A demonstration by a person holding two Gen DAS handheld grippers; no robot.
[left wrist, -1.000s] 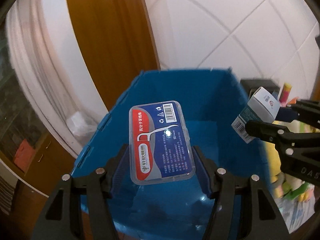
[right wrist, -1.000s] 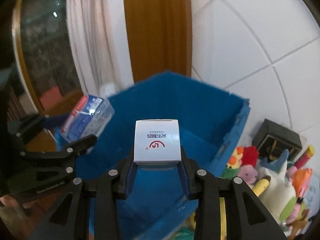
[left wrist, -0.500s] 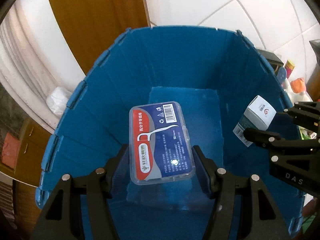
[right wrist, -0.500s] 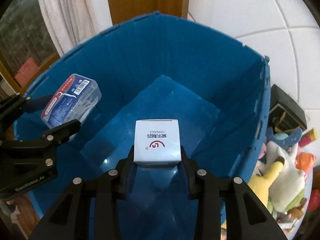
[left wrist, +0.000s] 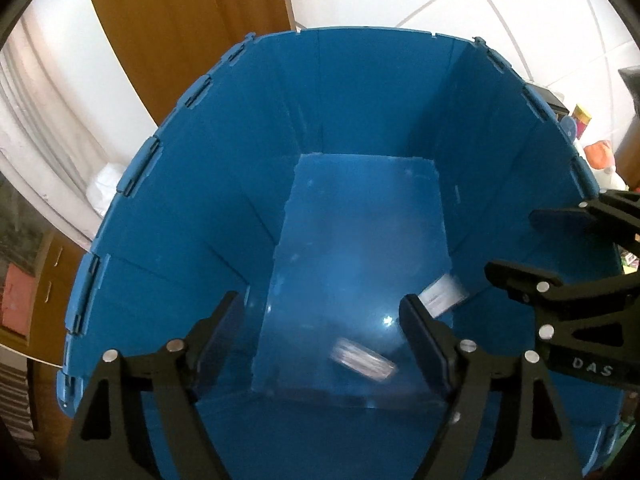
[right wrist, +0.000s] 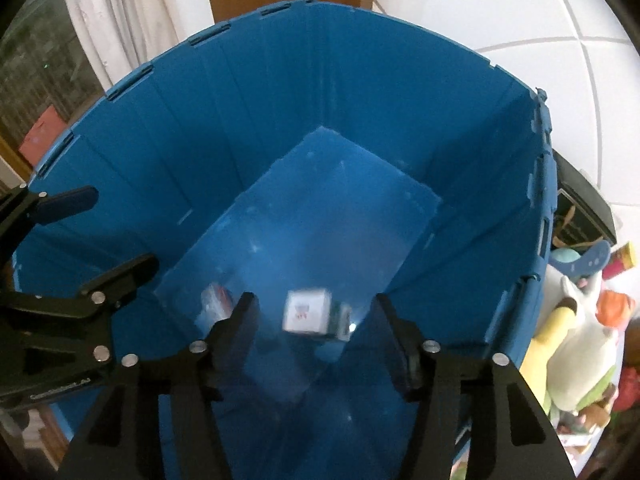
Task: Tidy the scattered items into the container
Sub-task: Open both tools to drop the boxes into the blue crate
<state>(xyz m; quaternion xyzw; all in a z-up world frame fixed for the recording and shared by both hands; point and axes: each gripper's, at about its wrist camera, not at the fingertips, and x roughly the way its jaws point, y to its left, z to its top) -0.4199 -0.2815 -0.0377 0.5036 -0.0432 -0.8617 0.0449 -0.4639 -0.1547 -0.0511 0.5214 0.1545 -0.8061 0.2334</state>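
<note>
Both grippers hang over the deep blue container [left wrist: 192, 208], pointing down into it. My left gripper [left wrist: 322, 328] has its jaws opening and nothing between them. Below it the clear floss-pick case [left wrist: 362, 360] shows as a blur near the container floor. My right gripper [right wrist: 318, 320] is likewise opening, its pads off the white carton [right wrist: 306, 312], which is blurred low in the container [right wrist: 180, 140]. The floss-pick case [right wrist: 218, 300] sits just left of it. Each gripper also appears in the other's view: right gripper [left wrist: 528, 244], left gripper [right wrist: 110, 232]. The white carton [left wrist: 442, 298] peeks out beside a left finger.
Plush toys [right wrist: 580, 332] and a black box [right wrist: 580, 208] crowd the white tiled floor to the container's right. A wooden door [left wrist: 180, 40] and a pale curtain [right wrist: 120, 20] stand behind it. The container walls rise high around both grippers.
Both grippers let go: the floss-pick case and the white carton left the jaws and dropped toward the container floor. The jaws now stand wider. The hands barely moved in the last half second.
</note>
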